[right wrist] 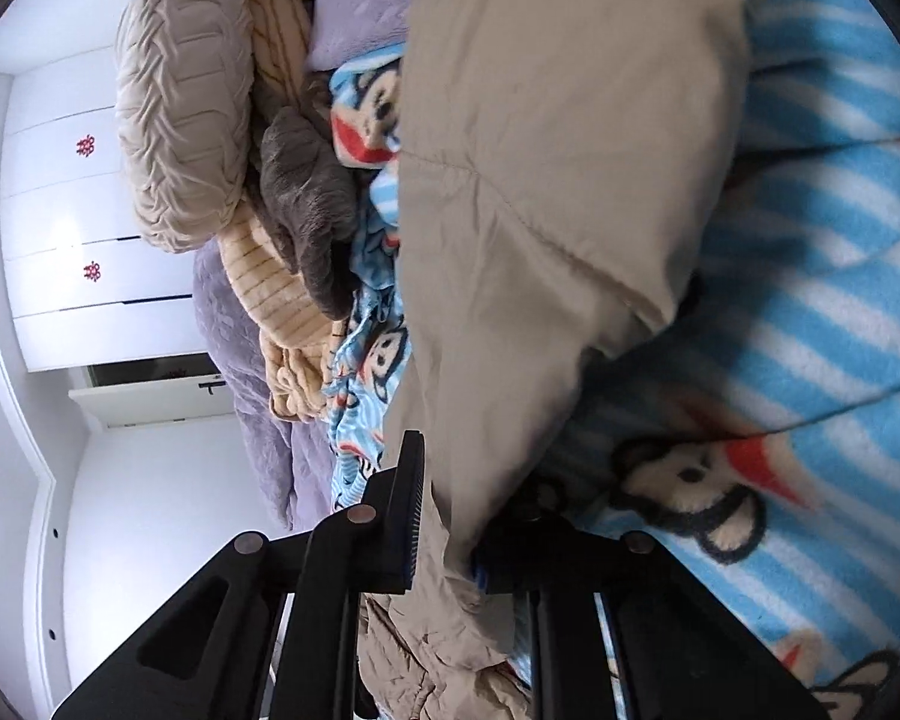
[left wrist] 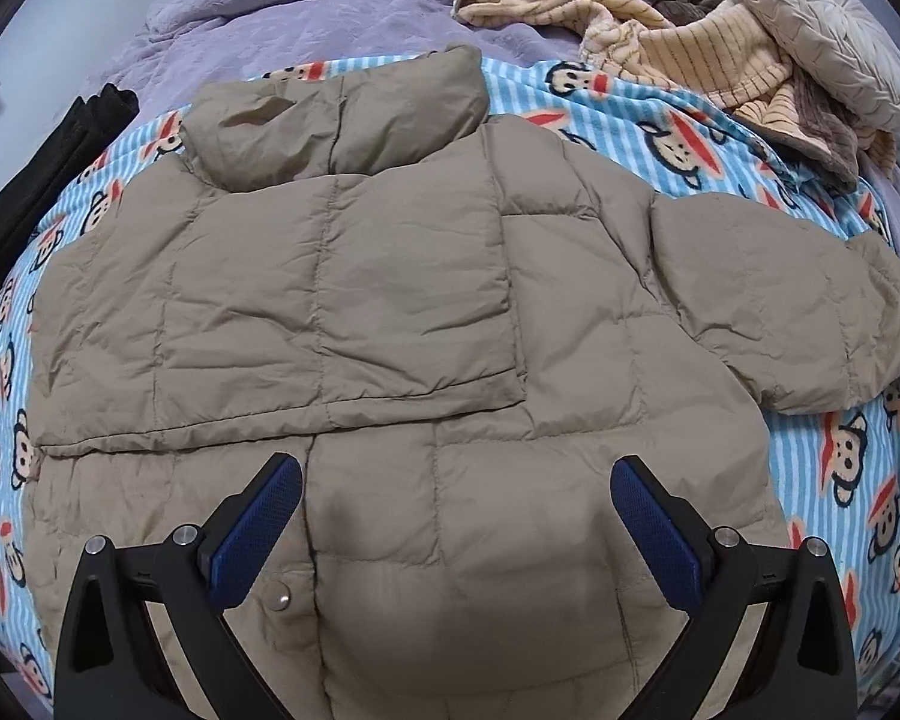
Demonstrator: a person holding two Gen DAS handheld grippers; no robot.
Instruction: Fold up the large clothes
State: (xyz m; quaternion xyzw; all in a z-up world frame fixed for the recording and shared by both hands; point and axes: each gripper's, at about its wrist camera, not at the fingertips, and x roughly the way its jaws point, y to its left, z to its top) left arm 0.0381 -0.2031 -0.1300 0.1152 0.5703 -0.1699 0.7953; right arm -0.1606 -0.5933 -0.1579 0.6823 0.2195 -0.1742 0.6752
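Below the left gripper [left wrist: 456, 516], jaws spread and empty, the jacket [left wrist: 390, 300] lies flat on the monkey blanket [left wrist: 840, 480], collar far, hem near. 1 sleeve is folded across the chest; the other sleeve [left wrist: 810, 312] sticks out to the right, long axis pointing away from the body, so the right hand is nearer. Only this view shows the full layout.

Right wrist view: right gripper [right wrist: 444, 534] is pressed together on that sleeve's [right wrist: 540, 210] end, likely to fold it inward. Only here is the pinch visible. Cushion [right wrist: 180, 108] sits behind.
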